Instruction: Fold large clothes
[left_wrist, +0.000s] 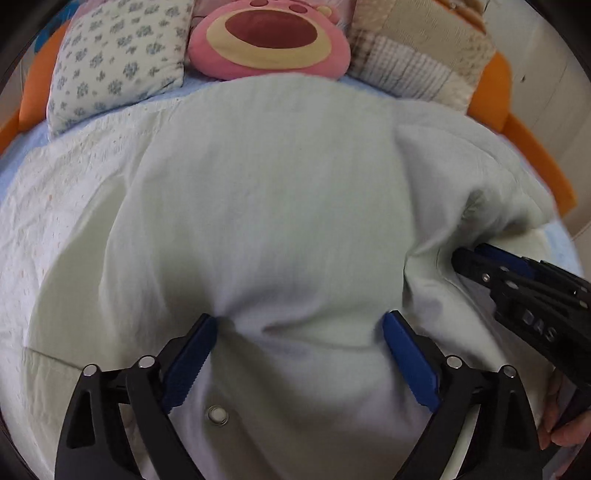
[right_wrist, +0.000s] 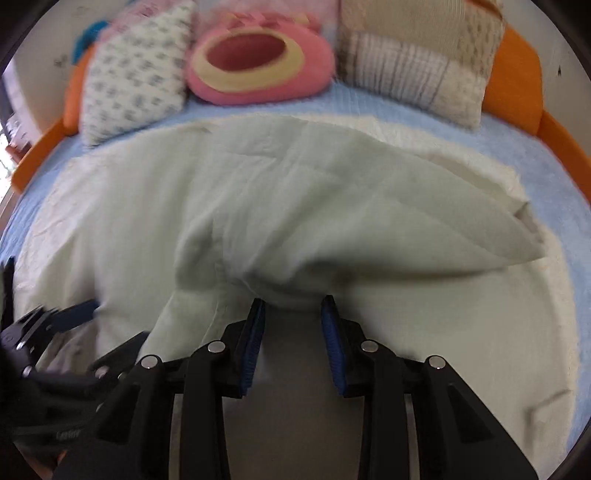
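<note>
Soft daylight, perhaps from the left; motion blur, fisheye-warped edges.

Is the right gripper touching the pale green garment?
Touching. The right wrist view shows the garment bunched between the right gripper, cloth meeting both blue pads.

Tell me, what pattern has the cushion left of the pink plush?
White with small blue-grey flower prints; the cushion shows sharpest in the left wrist view.
</note>
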